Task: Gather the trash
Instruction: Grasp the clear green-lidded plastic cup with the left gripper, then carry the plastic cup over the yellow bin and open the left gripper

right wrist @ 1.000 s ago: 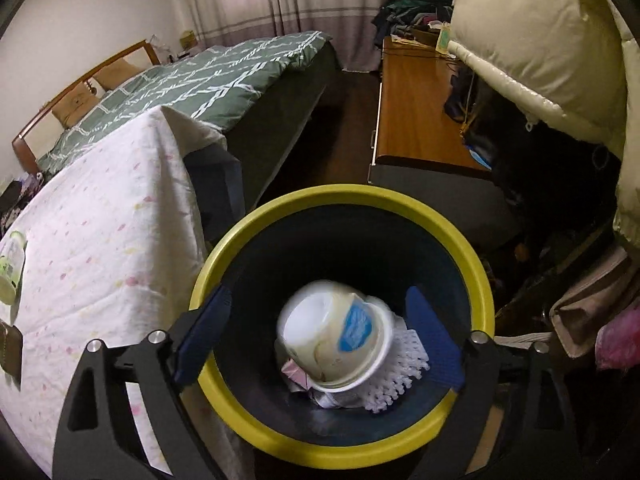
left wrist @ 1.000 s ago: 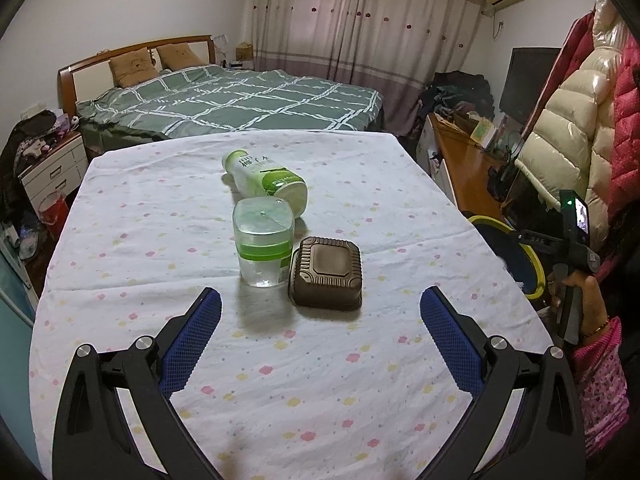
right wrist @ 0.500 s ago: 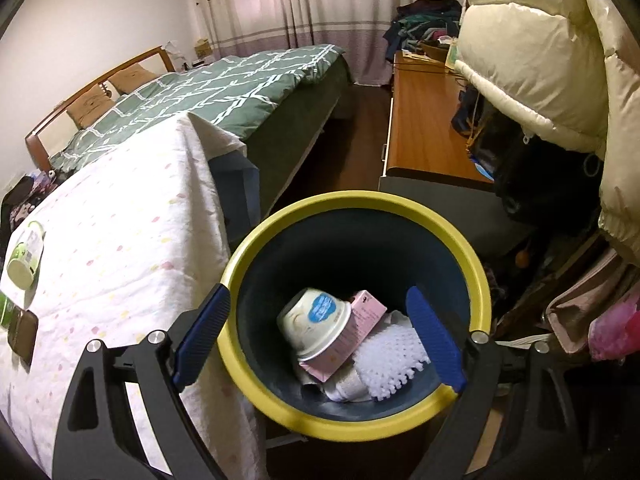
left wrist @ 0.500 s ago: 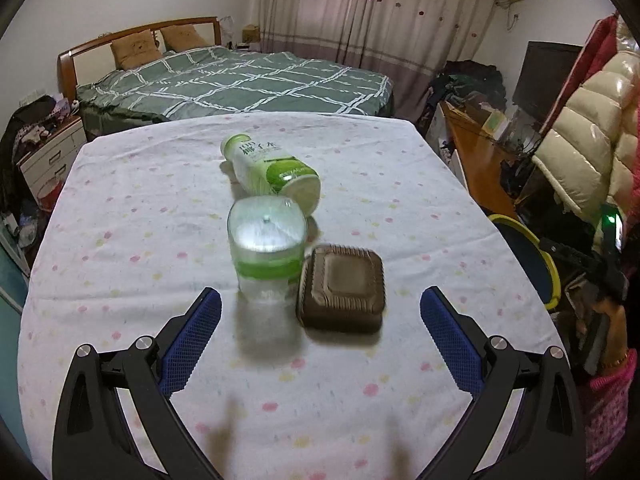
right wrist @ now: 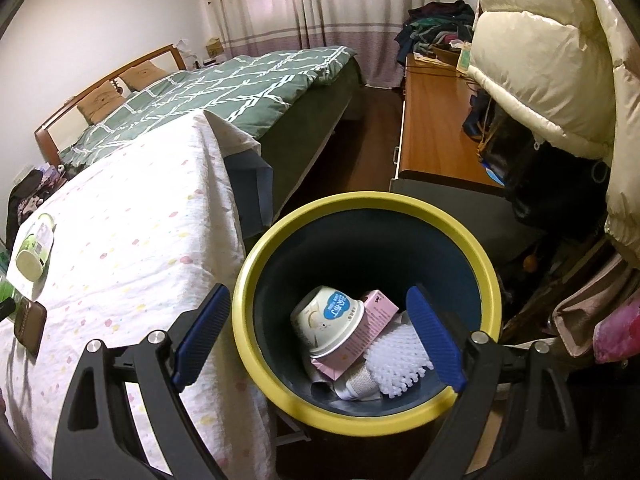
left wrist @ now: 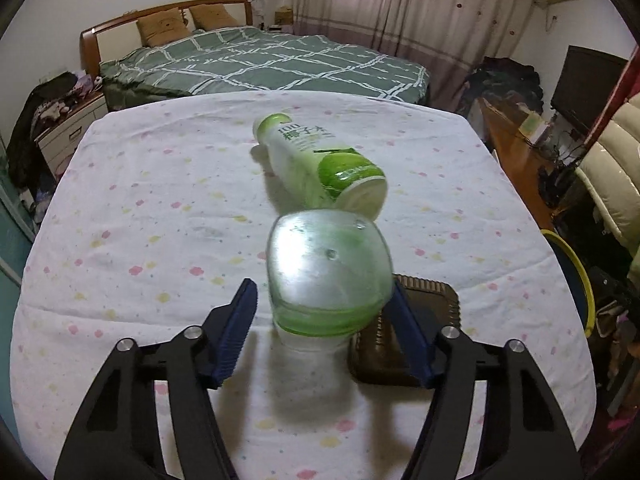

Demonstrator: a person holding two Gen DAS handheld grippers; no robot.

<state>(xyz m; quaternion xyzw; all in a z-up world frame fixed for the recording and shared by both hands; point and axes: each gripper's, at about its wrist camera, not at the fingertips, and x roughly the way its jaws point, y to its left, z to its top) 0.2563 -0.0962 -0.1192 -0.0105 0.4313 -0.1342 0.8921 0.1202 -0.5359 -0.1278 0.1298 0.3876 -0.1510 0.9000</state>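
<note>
Our left gripper, jaws just closing, brackets the clear jar mid-tablecloth; our right gripper gapes empty over the bin beside the table's edge.

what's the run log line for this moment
left gripper: closing around clear jar, gap on one side | right gripper: open over bin

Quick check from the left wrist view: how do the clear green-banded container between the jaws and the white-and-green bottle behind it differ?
The clear container stands upright; the white-and-green bottle lies on its side. The container is see-through with a green band; the bottle is opaque white with a printed green label. The container sits between the left gripper fingers; the bottle lies beyond them. Both rest on the tablecloth.
</note>
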